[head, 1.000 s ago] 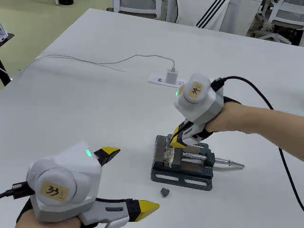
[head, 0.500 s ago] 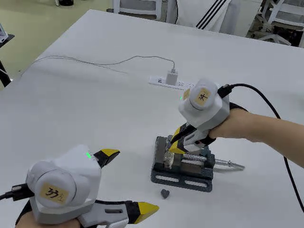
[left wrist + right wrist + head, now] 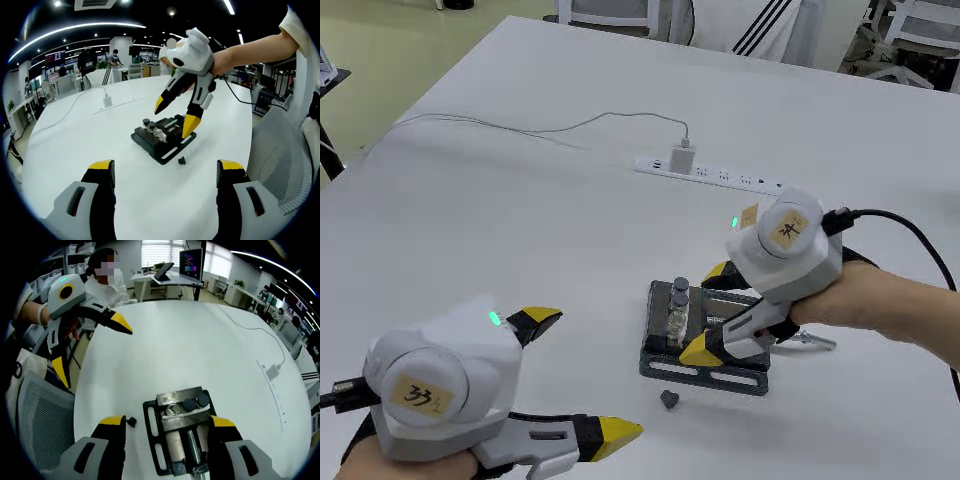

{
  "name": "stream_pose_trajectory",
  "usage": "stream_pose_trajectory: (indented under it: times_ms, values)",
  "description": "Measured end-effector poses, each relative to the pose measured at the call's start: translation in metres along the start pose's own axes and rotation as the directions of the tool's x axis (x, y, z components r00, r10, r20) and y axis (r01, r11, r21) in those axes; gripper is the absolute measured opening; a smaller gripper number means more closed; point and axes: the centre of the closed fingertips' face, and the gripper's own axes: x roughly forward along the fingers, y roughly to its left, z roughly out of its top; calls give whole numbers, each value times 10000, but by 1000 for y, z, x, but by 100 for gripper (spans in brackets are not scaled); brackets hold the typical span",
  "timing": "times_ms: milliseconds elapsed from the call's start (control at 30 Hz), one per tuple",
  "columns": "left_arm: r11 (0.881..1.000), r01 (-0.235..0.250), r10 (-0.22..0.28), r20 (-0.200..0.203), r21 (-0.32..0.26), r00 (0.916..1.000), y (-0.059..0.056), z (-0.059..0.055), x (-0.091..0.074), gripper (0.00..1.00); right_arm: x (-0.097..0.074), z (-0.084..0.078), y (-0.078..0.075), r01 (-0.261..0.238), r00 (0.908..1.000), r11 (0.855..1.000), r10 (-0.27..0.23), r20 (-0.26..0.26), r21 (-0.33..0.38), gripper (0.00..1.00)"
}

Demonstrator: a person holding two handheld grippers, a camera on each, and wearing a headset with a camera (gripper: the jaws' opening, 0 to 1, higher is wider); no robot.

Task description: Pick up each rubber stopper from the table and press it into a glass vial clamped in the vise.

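Observation:
A small dark vise [image 3: 705,365] holds glass vials [image 3: 678,294], two of them capped with dark stoppers. My right gripper [image 3: 710,310] hovers open just right of the vials, its yellow tips straddling the vise with nothing between them. One loose rubber stopper [image 3: 669,400] lies on the table in front of the vise. My left gripper [image 3: 582,375] is open and empty at the near left. The right gripper view looks down on the vise [image 3: 176,396], the capped vials [image 3: 195,402] and the loose stopper [image 3: 132,421]. The left gripper view has the vise [image 3: 165,147] and stopper [image 3: 181,160] ahead.
A white power strip [image 3: 720,176] with a plugged charger [image 3: 680,160] lies beyond the vise, its cable [image 3: 520,130] trailing left across the white table [image 3: 520,220]. The vise handle [image 3: 810,343] sticks out to the right. Chairs stand past the far edge.
My right gripper has drawn back from above the vials toward the near right, and its jaws have spread open. The stoppered vials now stand uncovered. My left gripper has barely moved.

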Motion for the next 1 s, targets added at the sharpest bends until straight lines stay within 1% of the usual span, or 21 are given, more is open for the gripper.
stream_pose_trajectory:
  times_ms: [100, 167, 200, 233, 267, 300, 367, 400, 467, 533, 600, 633, 700, 800, 1000]
  values:
    - [10000, -22, 22, -51, 2, 10000, 2, -2, -2, 82, -2, 0, 2, 145, 9994, 9997, -152, 325, 191, 77]
    - [10000, -27, 27, -89, 40, 10000, 3, -2, -3, 82, -4, 0, 1, 378, 9980, 9987, -394, 493, 329, 87]
    - [10000, -27, 28, -103, 53, 9999, 3, -3, -4, 82, -5, 1, -1, 553, 9961, 9976, -580, 671, 423, 91]
    - [10000, -25, 26, -111, 85, 9999, 4, -2, -5, 82, -5, 1, -2, 712, 9944, 9958, -753, 743, 569, 95]
    - [9999, -23, 24, -127, 102, 9999, 4, -2, -5, 82, -6, 0, -2, 787, 9935, 9949, -834, 768, 625, 98]
    - [9999, -27, 28, -149, 113, 9999, 5, -3, -5, 82, -7, 1, -3, 950, 9908, 9929, -1013, 895, 721, 99]
    - [9999, -24, 26, -161, 130, 9999, 6, -3, -6, 82, -8, -1, -1, 959, 9903, 9920, -1034, 927, 825, 99]
    - [9999, -26, 28, -162, 143, 9999, 7, -3, -6, 83, -8, -2, 0, 979, 9892, 9898, -1082, 987, 1039, 99]
    - [9998, 2, 2, -179, 201, 9998, 7, -3, -6, 82, -8, -3, 2, 1035, 9875, 9892, -1147, 1080, 1042, 97]
    - [9997, 26, -22, -192, 225, 9998, 7, -2, -6, 83, -8, -5, 6, 1011, 9879, 9885, -1131, 1059, 1129, 96]
    - [9996, 51, -46, -197, 274, 9998, 7, -1, -7, 83, -8, -7, 10, 988, 9870, 9872, -1132, 1141, 1248, 96]
    - [9995, 68, -61, -204, 303, 9998, 7, -1, -7, 83, -8, -7, 11, 1051, 9854, 9852, -1214, 1191, 1351, 96]
    - [9994, 101, -94, -227, 336, 9997, 7, -1, -7, 82, -9, -8, 14, 1030, 9843, 9836, -1222, 1271, 1477, 94]
    - [9989, 187, -174, -286, 441, 9994, 7, -2, -8, 82, -8, -12, 19, 1177, 9803, 9775, -1425, 1366, 1749, 92]
    - [9975, 366, -343, -373, 602, 9987, 5, -2, -9, 82, -6, -18, 31, 1269, 9742, 9653, -1645, 1542, 2282, 90]
